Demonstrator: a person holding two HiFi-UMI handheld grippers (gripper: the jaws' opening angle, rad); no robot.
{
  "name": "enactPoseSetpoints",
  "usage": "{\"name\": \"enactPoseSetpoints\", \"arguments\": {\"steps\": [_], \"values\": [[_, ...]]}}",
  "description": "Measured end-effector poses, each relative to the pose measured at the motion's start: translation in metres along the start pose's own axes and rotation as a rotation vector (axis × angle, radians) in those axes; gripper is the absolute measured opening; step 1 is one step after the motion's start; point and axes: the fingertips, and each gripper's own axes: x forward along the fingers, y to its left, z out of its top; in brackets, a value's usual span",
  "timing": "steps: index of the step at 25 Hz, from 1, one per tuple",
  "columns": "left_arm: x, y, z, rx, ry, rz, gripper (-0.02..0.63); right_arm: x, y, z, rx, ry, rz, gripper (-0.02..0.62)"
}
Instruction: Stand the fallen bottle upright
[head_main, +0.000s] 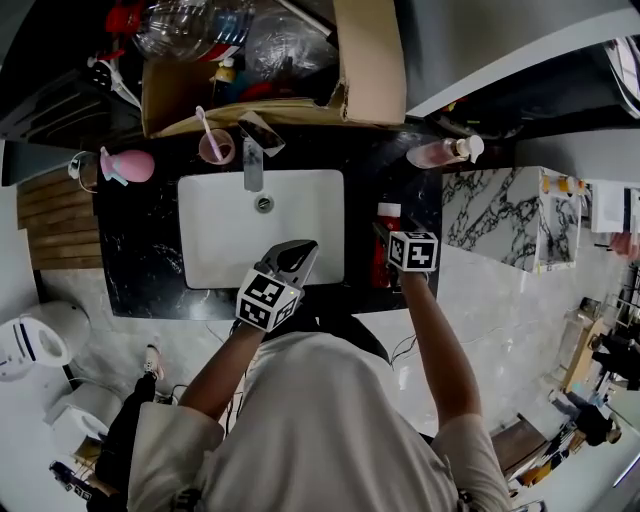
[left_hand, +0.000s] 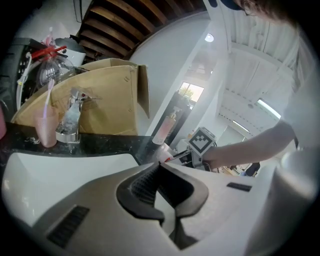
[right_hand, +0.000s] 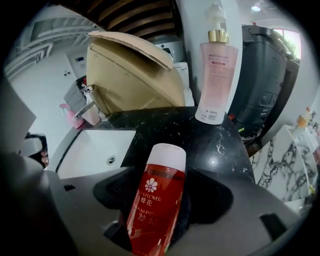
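While right gripper (right_hand: 162, 182) clamps the red bottle (right_hand: 152, 210) beside the sink rim (head_main: 342, 230), left gripper (left_hand: 160, 165) sits closed.

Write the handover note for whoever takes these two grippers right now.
Left gripper: jaws together, empty, held over the front of the white sink.
Right gripper: shut on the red transparent bottle with white cap, right of the sink above the black marble counter.
Done: bottle gripped.
Left: it is not upright; its cap points away toward the standing pink pump bottle. Probably tip it base-down, set it on the counter, release.
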Motion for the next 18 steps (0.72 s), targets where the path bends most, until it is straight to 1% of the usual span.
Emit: {"name": "enactPoseSetpoints", "arguments": {"steps": [5, 10, 13, 18], "values": [[-0.001, 0.003, -0.003, -0.022, -0.006, 0.016, 0.008, 0.015, -0.003, -0.006, -0.002, 0.060, -0.038, 0.313], [-0.007, 0.005, -0.009, -0.044, -0.004, 0.036, 0.008, 0.021, -0.005, -0.005, 0.028, 0.069, -0.064, 0.318], [-0.008, 0.004, -0.009, -0.048, -0.008, 0.044, 0.008, 0.021, -0.004, -0.001, 0.022, 0.058, -0.051, 0.314], [-0.012, -0.004, -0.005, -0.046, -0.018, 0.044, 0.008, 0.018, 0.001, -0.002, 0.002, 0.037, 0.006, 0.305]]}}
